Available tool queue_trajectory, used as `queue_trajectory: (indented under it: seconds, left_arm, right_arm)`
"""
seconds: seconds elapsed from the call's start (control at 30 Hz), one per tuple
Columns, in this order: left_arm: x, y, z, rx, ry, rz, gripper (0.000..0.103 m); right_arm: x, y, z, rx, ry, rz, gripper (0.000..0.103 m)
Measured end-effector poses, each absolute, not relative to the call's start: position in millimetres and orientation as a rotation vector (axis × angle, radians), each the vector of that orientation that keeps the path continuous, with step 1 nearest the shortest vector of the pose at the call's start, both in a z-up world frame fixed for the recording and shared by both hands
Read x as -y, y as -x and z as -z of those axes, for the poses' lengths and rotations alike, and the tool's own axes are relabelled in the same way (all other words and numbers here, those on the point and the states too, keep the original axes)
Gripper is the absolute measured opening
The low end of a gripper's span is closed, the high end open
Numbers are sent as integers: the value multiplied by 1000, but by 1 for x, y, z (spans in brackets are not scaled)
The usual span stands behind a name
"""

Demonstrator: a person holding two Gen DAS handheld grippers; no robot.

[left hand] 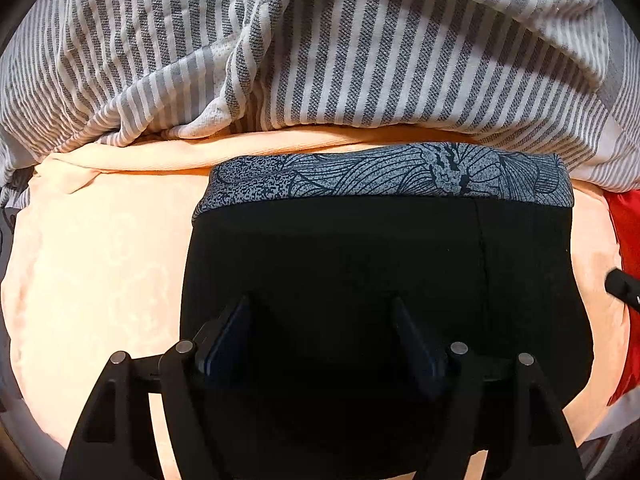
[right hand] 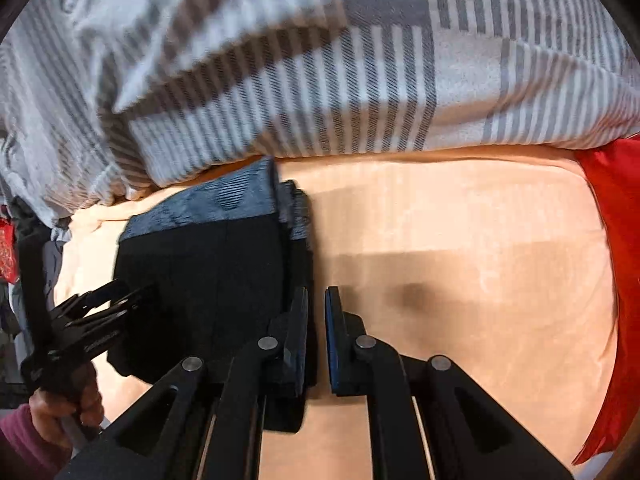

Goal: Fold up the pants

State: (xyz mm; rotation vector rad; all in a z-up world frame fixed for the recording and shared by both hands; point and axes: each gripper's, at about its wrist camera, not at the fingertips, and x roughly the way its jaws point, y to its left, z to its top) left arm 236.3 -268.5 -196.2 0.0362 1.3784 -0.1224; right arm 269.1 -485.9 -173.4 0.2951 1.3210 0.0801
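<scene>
1. The black stretch-fabric pants with a grey-blue floral-print waistband lie as a compact folded rectangle on the peach-coloured plush bed cover. The waistband sits at the 12 o'clock edge of the bundle in the left wrist view.
2. A grey-and-white striped woven blanket is heaped beyond the pants toward 12 o'clock. A red cloth lies at the 3 o'clock rim of the bed cover.
3. The left gripper hangs over the middle of the bundle, pointing steeply down. Its jaws are released and spread wide, one finger at 9 o'clock and one at 3 o'clock of the dark fabric, nothing pinched between them.
4. The right gripper has its jaws nearly clenched, only a thin slit between the pads, with no cloth in it. It sits at the 3 o'clock edge of the bundle, above bare bed cover.
5. A hand in a maroon sleeve holds the left gripper's handle at 8 o'clock in the right wrist view.
6. Judgement: folding looks essentially complete; this is the release stage.
7. Next move probably calls for lifting both grippers clear without snagging the top layer, or a light press to flatten it.
</scene>
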Motion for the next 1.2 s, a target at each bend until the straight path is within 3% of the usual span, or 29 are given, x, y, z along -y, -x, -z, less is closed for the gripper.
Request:
queue_trajectory:
  seconds: [0.27, 1.2]
  left_arm:
    - [269, -237, 197, -1378, -41, 125, 74]
    - [234, -235, 186, -1402, -33, 134, 74]
  right_arm:
    - [435, -245, 191, -1387, -199, -187, 9]
    - [432, -239, 210, -1420, -227, -73, 14]
